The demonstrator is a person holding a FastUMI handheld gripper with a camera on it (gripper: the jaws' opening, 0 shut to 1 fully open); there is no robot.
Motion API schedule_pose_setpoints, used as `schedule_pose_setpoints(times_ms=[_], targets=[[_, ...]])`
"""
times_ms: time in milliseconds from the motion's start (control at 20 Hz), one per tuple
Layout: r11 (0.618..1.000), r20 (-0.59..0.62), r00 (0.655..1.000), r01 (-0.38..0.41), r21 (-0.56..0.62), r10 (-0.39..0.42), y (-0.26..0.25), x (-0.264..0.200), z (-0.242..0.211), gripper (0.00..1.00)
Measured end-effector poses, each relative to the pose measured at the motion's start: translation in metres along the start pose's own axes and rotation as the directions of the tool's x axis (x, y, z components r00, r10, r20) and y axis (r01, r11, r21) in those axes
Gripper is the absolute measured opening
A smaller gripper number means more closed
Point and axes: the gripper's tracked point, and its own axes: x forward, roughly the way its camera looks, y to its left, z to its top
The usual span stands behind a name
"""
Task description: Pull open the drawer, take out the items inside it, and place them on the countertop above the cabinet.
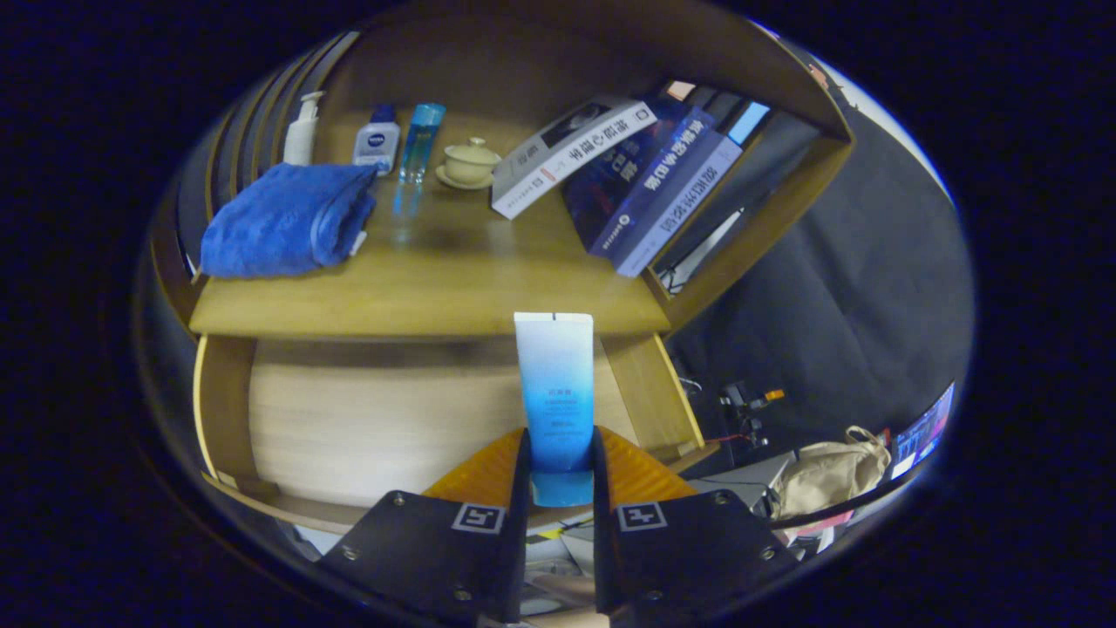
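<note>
The gripper has both fingers pressed against the lower part of a blue-and-white tube, which stands upright between them, cap end down. The tube hangs over the pulled-out drawer, whose pale bottom shows below and to the left. Just beyond the tube's top lies the near edge of the countertop. On it, far left, sit a folded blue towel, a pump bottle, two small bottles and a lidded cup; leaning books stand to the right.
</note>
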Motion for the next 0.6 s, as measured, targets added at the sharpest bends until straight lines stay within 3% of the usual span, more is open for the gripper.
schedule_pose_setpoints(times_ms=[300, 600], targets=[[0.99, 0.055, 0.989, -0.138, 0.024, 0.136, 0.037, 0.03, 0.046, 0.32], [0.973, 0.045, 0.973, -0.228, 0.028, 0.227, 0.063, 0.063, 0.075, 0.32]])
